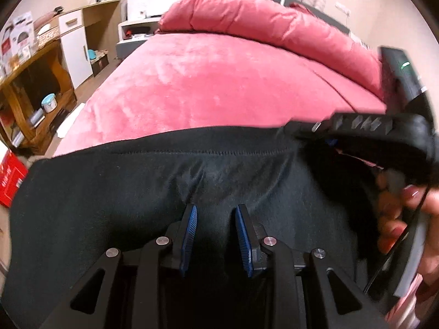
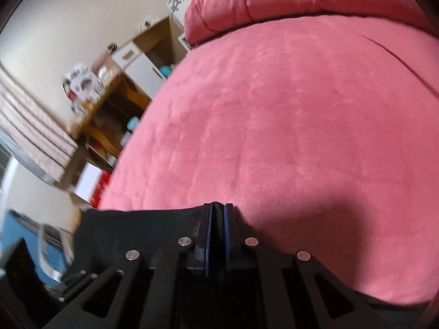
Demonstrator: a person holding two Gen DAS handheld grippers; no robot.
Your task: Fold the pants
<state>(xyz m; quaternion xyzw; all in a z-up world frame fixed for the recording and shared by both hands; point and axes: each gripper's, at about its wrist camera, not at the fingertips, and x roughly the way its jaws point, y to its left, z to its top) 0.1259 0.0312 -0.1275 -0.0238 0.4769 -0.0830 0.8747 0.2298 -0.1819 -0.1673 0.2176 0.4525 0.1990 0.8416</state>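
Black pants lie on the near part of the pink bed, a stitched hem running across. My left gripper is open just above the cloth, its blue pads apart with nothing between them. My right gripper is shut on the pants' edge, at the cloth's right corner. In the left wrist view the right gripper reaches in from the right, held by a hand.
A rolled pink duvet lies across the bed's far end. Wooden shelves and a white cabinet stand left of the bed. A red box sits on the floor at the left.
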